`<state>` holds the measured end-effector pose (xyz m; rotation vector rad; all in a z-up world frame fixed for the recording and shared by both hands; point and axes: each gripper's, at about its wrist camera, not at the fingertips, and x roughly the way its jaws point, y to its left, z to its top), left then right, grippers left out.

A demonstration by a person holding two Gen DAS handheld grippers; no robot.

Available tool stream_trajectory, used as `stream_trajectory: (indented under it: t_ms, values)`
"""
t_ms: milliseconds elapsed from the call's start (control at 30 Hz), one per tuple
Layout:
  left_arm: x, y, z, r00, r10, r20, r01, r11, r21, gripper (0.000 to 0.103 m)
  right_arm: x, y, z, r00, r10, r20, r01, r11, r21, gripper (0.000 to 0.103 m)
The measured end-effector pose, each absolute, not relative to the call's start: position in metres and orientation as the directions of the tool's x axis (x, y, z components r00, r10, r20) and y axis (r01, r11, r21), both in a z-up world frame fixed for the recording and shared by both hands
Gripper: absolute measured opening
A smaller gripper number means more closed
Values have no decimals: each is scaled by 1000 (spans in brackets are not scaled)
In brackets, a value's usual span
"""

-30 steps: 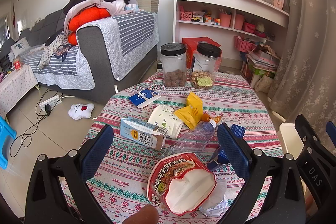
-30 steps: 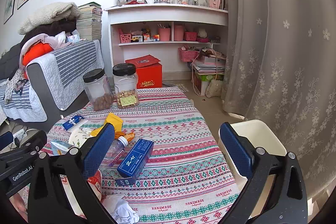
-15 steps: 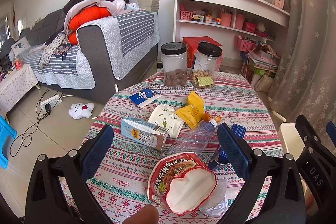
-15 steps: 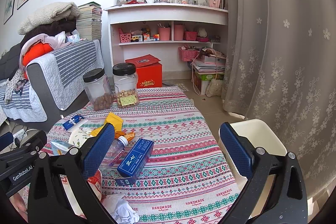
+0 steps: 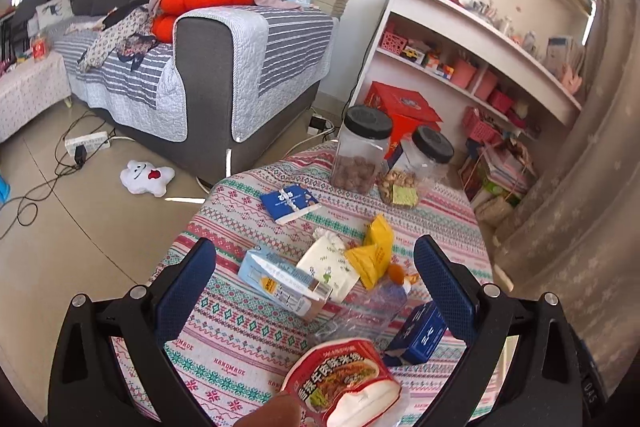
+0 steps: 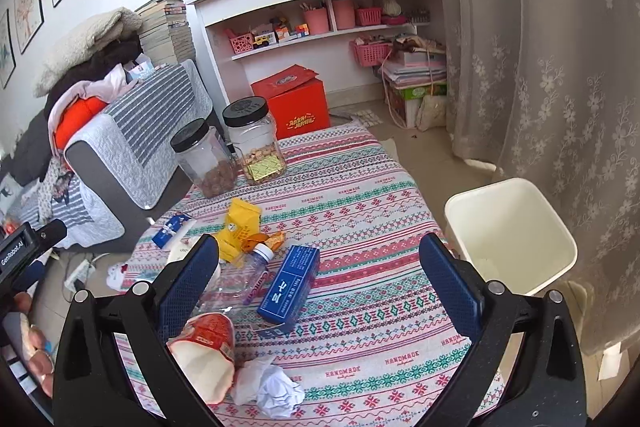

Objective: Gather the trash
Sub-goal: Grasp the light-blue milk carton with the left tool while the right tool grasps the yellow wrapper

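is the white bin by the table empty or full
Nearly empty: the right wrist view looks into the bin and shows bare white walls, with only a pale scrap at the bottom.

**Both grippers open and empty above the table**

My left gripper has its jaws spread wide, the blue-padded fingers parted with nothing between them; a fingertip of the hand holding it shows at the bottom edge of its own view. My right gripper is likewise fully spread and holds nothing. In the right wrist view, the left gripper's black body appears at the far left, with the left hand wrapped around it.
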<state>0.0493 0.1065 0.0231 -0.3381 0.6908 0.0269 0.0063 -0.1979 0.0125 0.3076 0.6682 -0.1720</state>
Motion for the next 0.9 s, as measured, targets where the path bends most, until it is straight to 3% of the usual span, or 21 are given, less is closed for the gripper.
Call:
stream_trajectory:
  t_ms: [67, 133, 233, 333, 400, 433, 567, 900]
  values:
    - [70, 117, 30, 748, -140, -649, -117, 935, -336, 96, 25, -203, 14, 741, 3, -671, 231, 938, 259, 96]
    - [95, 120, 19, 661, -196, -724, -93, 936, -339, 96, 40, -213, 5, 710, 58, -702, 231, 922, 310, 96]
    - [114, 121, -28, 523, -160, -837, -161, 946, -281, 96, 47, -226, -29, 668, 98, -738, 274, 889, 367, 96]
    - [127, 139, -97, 351, -172, -920, -325, 899, -293, 95, 57, -233, -67, 553, 142, -821, 350, 855, 383, 96]
    - [134, 154, -128, 291, -368, -883, -437, 770, -465, 91, 62, -234, -70, 553, 227, -802, 326, 827, 458, 96]
    - [137, 158, -136, 297, -403, -866, -479, 721, -500, 91, 62, -233, -66, 562, 218, -798, 322, 831, 453, 96]
    - [147, 153, -145, 328, -319, -889, -569, 685, -455, 90, 68, -231, -54, 594, 186, -782, 305, 848, 433, 96]
    - [166, 150, -184, 276, -317, -907, -689, 593, -417, 63, 76, -243, -69, 563, 211, -799, 344, 819, 459, 96]
